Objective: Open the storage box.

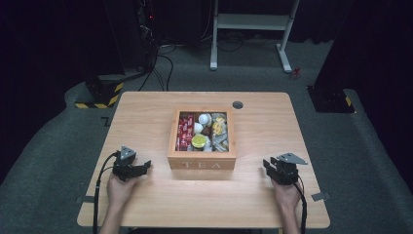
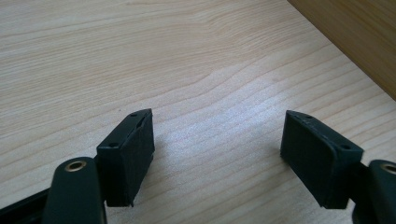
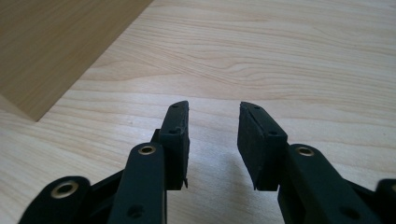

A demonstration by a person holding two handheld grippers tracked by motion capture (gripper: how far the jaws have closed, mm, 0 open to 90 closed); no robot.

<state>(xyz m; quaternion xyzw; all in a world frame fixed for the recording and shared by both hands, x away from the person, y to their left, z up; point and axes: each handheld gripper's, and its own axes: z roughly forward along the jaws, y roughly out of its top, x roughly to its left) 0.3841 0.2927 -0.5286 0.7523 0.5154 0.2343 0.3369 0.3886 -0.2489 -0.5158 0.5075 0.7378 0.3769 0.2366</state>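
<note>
High view: tea box (image 1: 201, 163) between left gripper (image 1: 146, 166) and right gripper (image 1: 266, 165), touching neither.

Black fingers (image 3: 261, 140) with small screw holes and brass rivets are seen; grey three-cornered plates and black cables are carried.

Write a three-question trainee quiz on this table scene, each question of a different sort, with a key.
1. True or false: the left hand-held gripper holds a tea bag.
2. What word is printed on the front of the wooden box?
3. Multiple choice: the yellow-lidded jar sits A) on the bare table, B) inside the box near its front wall, C) between the jaws of the right hand-held gripper.

Key: 1. False; its jaws stand open over bare wood with nothing between them. 2. TEA. 3. B.
</note>
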